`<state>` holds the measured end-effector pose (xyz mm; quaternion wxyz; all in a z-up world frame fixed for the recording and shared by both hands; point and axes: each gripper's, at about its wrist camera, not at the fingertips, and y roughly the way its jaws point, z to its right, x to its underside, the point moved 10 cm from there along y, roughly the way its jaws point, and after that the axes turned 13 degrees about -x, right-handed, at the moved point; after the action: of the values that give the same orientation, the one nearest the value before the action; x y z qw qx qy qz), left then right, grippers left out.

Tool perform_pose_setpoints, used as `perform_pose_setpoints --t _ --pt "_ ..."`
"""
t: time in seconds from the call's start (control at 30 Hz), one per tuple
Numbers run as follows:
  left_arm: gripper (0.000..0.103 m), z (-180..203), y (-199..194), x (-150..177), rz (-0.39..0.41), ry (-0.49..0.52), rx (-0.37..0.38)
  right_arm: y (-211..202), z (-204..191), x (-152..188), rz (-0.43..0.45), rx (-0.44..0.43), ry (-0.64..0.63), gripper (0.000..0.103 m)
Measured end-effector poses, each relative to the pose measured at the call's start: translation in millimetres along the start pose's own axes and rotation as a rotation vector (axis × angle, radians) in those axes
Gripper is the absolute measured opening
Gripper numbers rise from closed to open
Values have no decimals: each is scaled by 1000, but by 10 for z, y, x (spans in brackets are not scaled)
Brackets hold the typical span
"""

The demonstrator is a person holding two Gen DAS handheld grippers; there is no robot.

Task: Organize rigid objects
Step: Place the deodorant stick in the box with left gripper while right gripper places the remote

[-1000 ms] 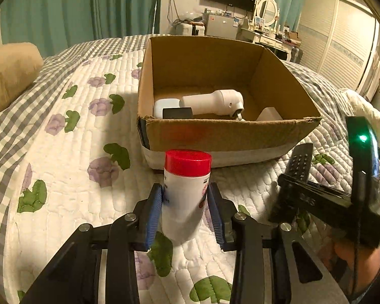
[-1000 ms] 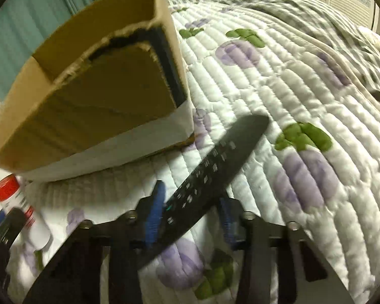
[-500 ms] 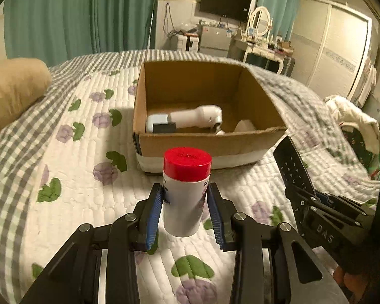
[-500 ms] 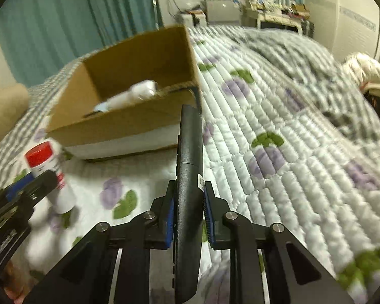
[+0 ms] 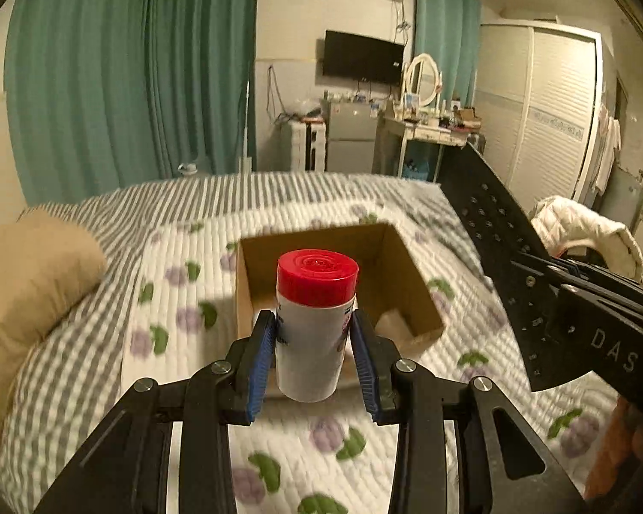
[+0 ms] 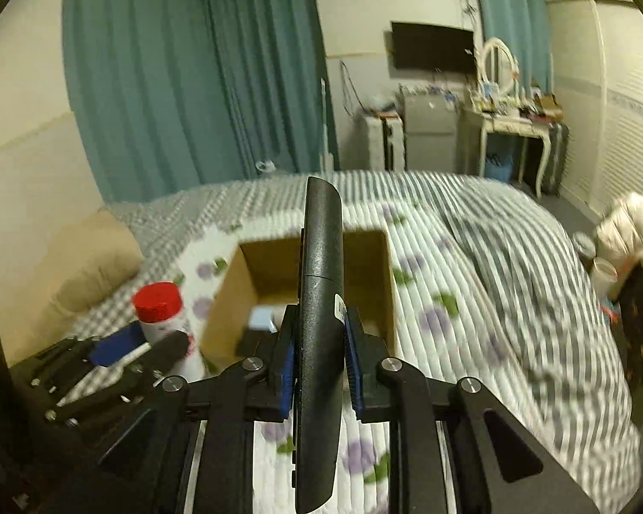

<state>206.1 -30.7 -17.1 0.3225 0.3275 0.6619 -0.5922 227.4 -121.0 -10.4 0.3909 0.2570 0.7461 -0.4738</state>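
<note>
My left gripper (image 5: 315,353) is shut on a white bottle with a red cap (image 5: 310,325) and holds it upright, high above the bed. My right gripper (image 6: 319,362) is shut on a black remote control (image 6: 321,312), held on edge and pointing forward. The remote also shows at the right of the left wrist view (image 5: 493,231). The bottle shows at the left of the right wrist view (image 6: 160,310). An open cardboard box (image 5: 396,257) sits on the quilt ahead, below both grippers, with a pale blue item (image 6: 263,317) inside.
A floral quilt (image 5: 184,321) covers the bed, with a tan pillow (image 5: 25,282) at the left. A white garment (image 5: 578,227) lies off the right side. Teal curtains (image 5: 120,73), a TV, a fridge and a dressing table stand beyond the bed.
Both grippers have risen well above the bed with their objects. The box now looks smaller and lower. The remote went from lying on the quilt to being held on edge.
</note>
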Motion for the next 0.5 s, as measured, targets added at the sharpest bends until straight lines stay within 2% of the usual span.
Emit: perform_pose_setpoints --t 0.2,0.5 --pt "36 -31 173 -404 28 -14 -11 179 -36 -416 19 -50 -12 18" --pt "36 -30 825 -645 -16 -16 -48 732 297 -616 -32 -47 -7 18"
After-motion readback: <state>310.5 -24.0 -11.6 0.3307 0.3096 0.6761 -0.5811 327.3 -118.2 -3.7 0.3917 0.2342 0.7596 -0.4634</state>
